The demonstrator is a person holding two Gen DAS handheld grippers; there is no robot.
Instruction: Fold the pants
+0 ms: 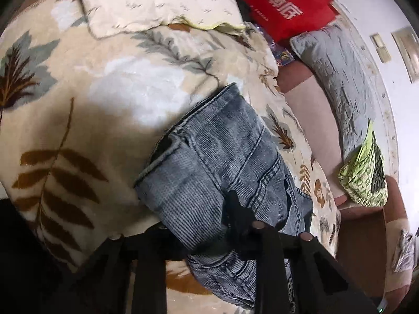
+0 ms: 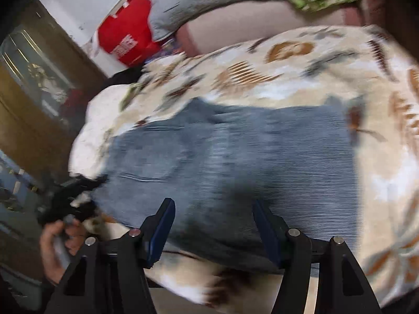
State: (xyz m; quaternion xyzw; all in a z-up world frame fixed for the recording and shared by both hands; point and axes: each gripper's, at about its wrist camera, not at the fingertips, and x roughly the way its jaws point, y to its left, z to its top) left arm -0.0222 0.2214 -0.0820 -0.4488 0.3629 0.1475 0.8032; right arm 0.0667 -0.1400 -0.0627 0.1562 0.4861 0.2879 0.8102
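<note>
Grey-blue corduroy pants [image 1: 222,162] lie on a leaf-patterned blanket [image 1: 78,99]. In the left wrist view, cloth fills the space between my left gripper's [image 1: 207,225] fingers; the right finger [image 1: 238,217] presses on the fabric near a pocket, and the left one is hidden under it. In the blurred right wrist view the pants [image 2: 235,157] lie folded flat across the blanket [image 2: 288,60]. My right gripper [image 2: 212,222] is open just above their near edge, blue pads [image 2: 163,225] apart, holding nothing. The left gripper [image 2: 70,198] shows at the pants' left end, held by a hand.
A cream pillow [image 1: 157,2] lies at the blanket's far end. A red bag [image 1: 285,7], a grey quilted pillow [image 1: 337,78] and a green patterned cloth [image 1: 364,172] sit along the wall side. A wooden cabinet [image 2: 31,91] stands at left.
</note>
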